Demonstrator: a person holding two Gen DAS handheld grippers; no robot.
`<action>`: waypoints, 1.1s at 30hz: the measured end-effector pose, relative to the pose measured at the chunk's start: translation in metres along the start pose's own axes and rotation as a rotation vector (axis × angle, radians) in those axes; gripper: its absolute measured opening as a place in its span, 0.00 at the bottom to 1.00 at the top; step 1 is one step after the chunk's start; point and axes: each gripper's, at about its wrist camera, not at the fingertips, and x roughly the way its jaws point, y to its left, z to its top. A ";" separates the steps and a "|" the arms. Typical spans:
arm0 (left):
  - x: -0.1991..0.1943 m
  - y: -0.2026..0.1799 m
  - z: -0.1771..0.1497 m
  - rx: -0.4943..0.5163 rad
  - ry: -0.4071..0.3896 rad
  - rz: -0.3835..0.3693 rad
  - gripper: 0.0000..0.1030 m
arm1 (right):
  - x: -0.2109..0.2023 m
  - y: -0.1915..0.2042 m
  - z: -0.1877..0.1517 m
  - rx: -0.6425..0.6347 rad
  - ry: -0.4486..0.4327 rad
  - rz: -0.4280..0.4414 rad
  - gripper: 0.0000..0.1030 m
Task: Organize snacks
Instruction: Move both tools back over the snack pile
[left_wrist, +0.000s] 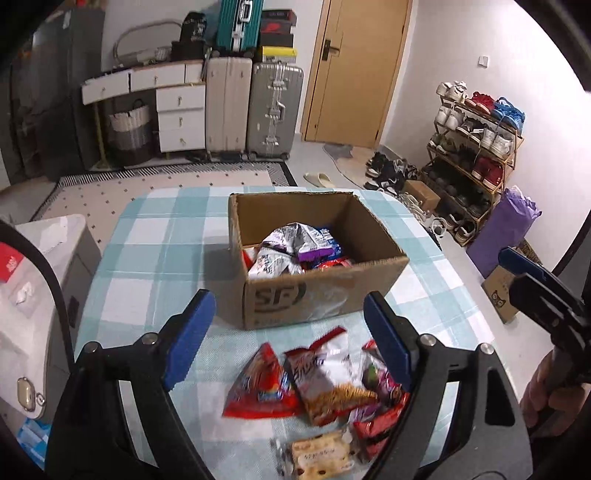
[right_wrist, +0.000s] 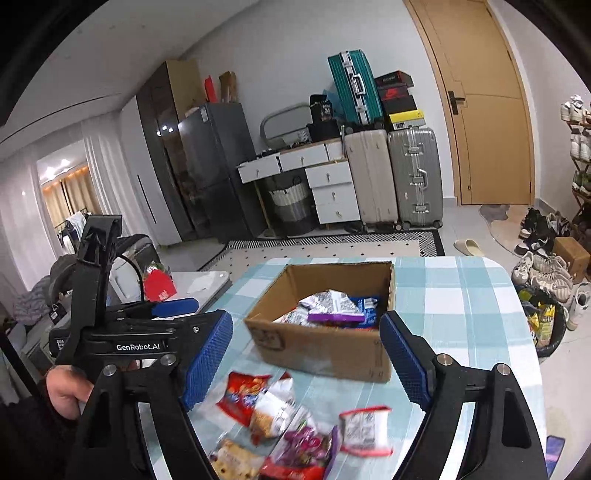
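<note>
We found the snacks in two groups on the checked table (left_wrist: 155, 236); one group lay loose on the cloth close before us, the other sat inside the cardboard box (left_wrist: 317, 295) that stood just beyond it, open at the top. In the box we saw a silver packet (left_wrist: 284, 240) uppermost, with a purple packet (left_wrist: 314, 253) and something blue beside it, and red wrappers lower down. Among the loose ones we made out a red triangular packet (left_wrist: 264, 387) at the left, a red and white crisp bag (left_wrist: 325, 376) touching it, a purple and red packet (left_wrist: 380, 387) at the right, and a pale biscuit pack (left_wrist: 319, 458) nearest to us; from the right wrist view a white pack with red ends (right_wrist: 367, 430) lay a little apart at that side, though blur hid its print.

Our left gripper (left_wrist: 290, 339) hung over the loose pile with its blue pads spread wide and nothing between them; our right gripper (right_wrist: 306, 362) likewise stood agape and empty, framing the box and the pile. Each tool was visible from the other's camera, held in a hand (right_wrist: 68, 387) at the table's near edge.

Beyond the table we saw a patterned rug (left_wrist: 166, 181), suitcases (left_wrist: 273, 110) against the wall, a wooden door (left_wrist: 354, 70) and a shoe rack (left_wrist: 476, 147).
</note>
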 end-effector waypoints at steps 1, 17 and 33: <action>-0.005 -0.002 -0.006 0.006 -0.008 0.007 0.80 | -0.005 0.003 -0.005 -0.001 -0.004 0.003 0.82; -0.019 0.007 -0.101 -0.082 0.034 -0.023 0.82 | -0.036 0.015 -0.087 0.046 0.012 -0.017 0.85; 0.009 -0.003 -0.155 -0.057 0.122 -0.010 0.99 | -0.040 0.007 -0.128 0.105 0.042 -0.086 0.98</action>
